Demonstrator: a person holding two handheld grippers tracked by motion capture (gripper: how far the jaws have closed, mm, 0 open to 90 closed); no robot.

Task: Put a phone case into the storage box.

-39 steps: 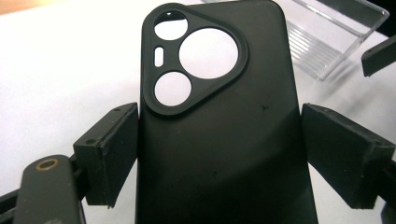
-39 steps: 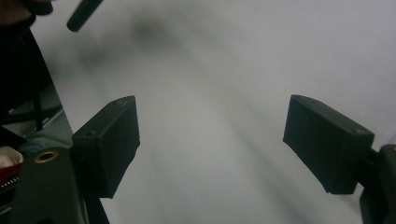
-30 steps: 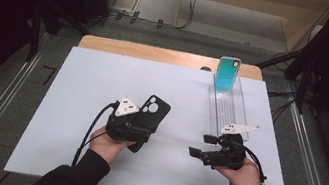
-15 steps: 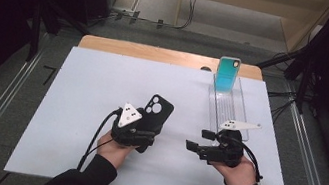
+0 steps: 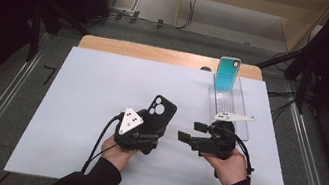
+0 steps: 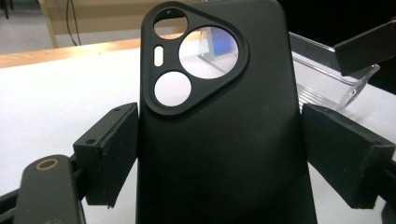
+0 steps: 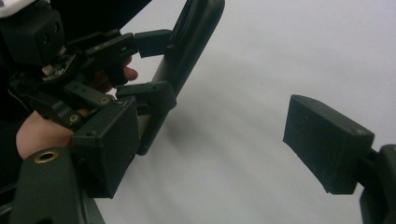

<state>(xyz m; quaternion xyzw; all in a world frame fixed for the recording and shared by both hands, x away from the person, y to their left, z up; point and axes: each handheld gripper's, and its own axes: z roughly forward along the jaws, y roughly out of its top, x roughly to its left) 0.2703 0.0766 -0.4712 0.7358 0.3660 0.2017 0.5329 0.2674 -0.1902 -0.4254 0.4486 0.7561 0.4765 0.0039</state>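
The left gripper [image 5: 157,122] pinched the black phone case [image 5: 160,112] by its two long edges, holding it raised above the white table [image 5: 73,108] with its camera cut-out end uppermost. Against a second before, the case had risen off the surface and shifted rightward toward the middle, tilted more upright. The right gripper [image 5: 187,132] had turned to face it, jaws spread wide with nothing between them, just beside the case but apart. Behind, the teal phone case [image 5: 227,74] stood unmoved in the clear rack [image 5: 240,113].
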